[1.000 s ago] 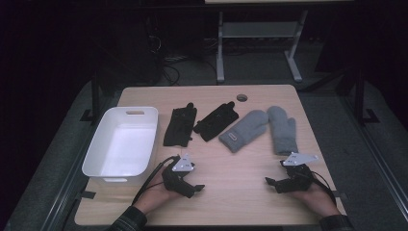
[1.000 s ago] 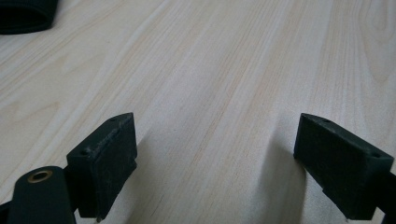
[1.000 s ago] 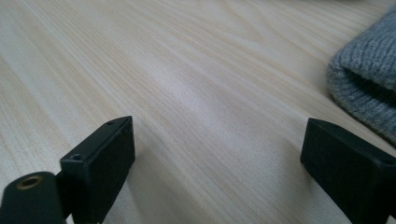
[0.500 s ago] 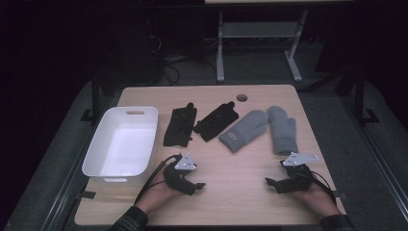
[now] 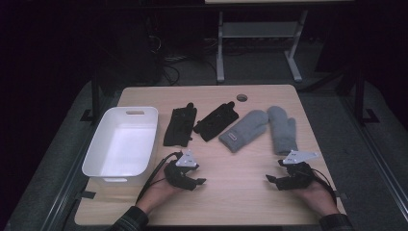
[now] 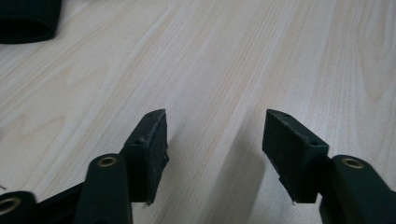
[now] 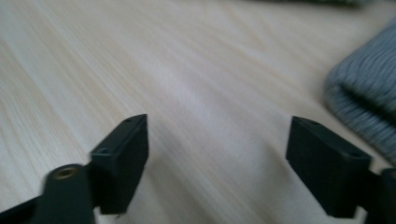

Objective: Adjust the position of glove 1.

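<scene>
Two black gloves (image 5: 180,126) (image 5: 216,120) and two grey mittens (image 5: 244,130) (image 5: 283,129) lie flat in a row across the middle of the wooden table (image 5: 240,202). My left gripper (image 5: 199,182) rests low near the front edge, below the black gloves. Its jaws have just been closing and stand apart over bare wood (image 6: 215,140), with nothing between them. My right gripper (image 5: 270,179) sits at the front right, below the mittens. Its jaws have also just been closing, and nothing lies between them (image 7: 217,154). A grey mitten's knit cuff (image 7: 364,102) shows off to the right of them.
An empty white bin (image 5: 96,156) stands at the table's left side, close to my left hand. A round cable hole (image 5: 242,97) sits near the far edge. A black glove's edge (image 6: 28,18) shows far left of the left jaws. Dark floor and a desk frame lie beyond.
Both hands stay about where they were. The jaws of both grippers look a little narrower than before. Gloves, mittens and bin have not moved.
</scene>
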The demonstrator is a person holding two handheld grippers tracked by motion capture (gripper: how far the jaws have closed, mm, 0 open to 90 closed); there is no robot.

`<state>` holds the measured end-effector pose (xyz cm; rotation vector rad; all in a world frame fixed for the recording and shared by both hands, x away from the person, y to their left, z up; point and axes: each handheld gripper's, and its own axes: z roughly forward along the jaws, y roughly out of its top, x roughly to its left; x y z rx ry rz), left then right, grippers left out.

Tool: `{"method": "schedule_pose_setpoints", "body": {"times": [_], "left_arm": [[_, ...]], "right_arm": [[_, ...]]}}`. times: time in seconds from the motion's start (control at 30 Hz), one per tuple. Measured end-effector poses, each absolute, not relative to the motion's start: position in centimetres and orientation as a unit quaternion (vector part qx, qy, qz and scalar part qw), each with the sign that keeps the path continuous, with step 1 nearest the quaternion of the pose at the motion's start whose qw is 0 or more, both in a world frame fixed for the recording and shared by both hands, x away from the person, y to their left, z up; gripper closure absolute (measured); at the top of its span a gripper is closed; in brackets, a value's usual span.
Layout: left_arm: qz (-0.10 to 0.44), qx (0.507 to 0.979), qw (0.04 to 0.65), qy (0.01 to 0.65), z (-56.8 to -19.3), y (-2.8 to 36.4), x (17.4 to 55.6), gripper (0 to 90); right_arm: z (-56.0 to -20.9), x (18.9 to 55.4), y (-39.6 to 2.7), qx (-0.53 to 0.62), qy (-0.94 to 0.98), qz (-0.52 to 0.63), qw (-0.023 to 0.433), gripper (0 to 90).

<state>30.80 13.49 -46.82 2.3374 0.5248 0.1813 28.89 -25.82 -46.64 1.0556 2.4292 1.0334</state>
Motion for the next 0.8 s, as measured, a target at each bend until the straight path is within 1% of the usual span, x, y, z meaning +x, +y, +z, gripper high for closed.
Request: {"method": "schedule_pose_setpoints", "body": {"times": [0.03, 0.1, 0.17, 0.2, 0.23, 0.33, 0.37, 0.4, 0.43, 0.47, 0.63, 0.8], "left_arm": [[0.074, 0.909, 0.359, 0.199, -46.9, 13.6, 30.8, 32.8], [0.075, 0.909, 0.358, 0.2, -46.9, 13.6, 30.7, 30.4], [0.076, 0.907, 0.36, 0.205, -47.0, 13.7, 30.7, 27.4], [0.076, 0.907, 0.36, 0.205, -47.0, 13.7, 30.7, 26.2], [0.075, 0.906, 0.361, 0.208, -47.0, 13.7, 30.7, 25.3], [0.076, 0.907, 0.36, 0.203, -47.1, 13.7, 30.7, 22.2], [0.076, 0.907, 0.36, 0.203, -47.1, 13.7, 30.7, 21.3], [0.075, 0.907, 0.361, 0.202, -47.2, 13.7, 30.7, 19.8], [0.076, 0.905, 0.364, 0.205, -47.2, 13.7, 30.6, 18.5], [0.075, 0.906, 0.364, 0.204, -47.3, 13.7, 30.6, 17.2], [0.076, 0.905, 0.366, 0.201, -47.4, 13.8, 30.7, 13.0], [0.078, 0.905, 0.37, 0.196, -47.5, 14.1, 30.7, 12.3]], "right_arm": [[-46.3, 29.0, -25.9, 0.366, 0.841, 0.366, 0.155, 35.4], [-45.6, 29.7, -26.3, 0.372, 0.836, 0.373, 0.152, 43.5], [-45.1, 30.3, -26.6, 0.376, 0.832, 0.375, 0.16, 55.1], [-45.1, 30.3, -26.6, 0.376, 0.832, 0.375, 0.16, 55.1], [-44.7, 30.9, -27.1, 0.389, 0.825, 0.378, 0.161, 65.4], [-44.3, 31.7, -27.8, 0.401, 0.819, 0.375, 0.168, 77.7], [-44.3, 31.7, -27.8, 0.401, 0.819, 0.375, 0.168, 77.7], [-44.0, 32.5, -28.3, 0.412, 0.814, 0.373, 0.171, 85.3], [-43.9, 32.7, -28.5, 0.413, 0.812, 0.373, 0.174, 88.6], [-43.7, 33.0, -28.8, 0.415, 0.81, 0.374, 0.178, 90.0], [-43.5, 34.5, -29.5, 0.424, 0.803, 0.377, 0.182, 90.0], [-43.7, 36.1, -29.8, 0.431, 0.804, 0.368, 0.18, 90.0]]}}
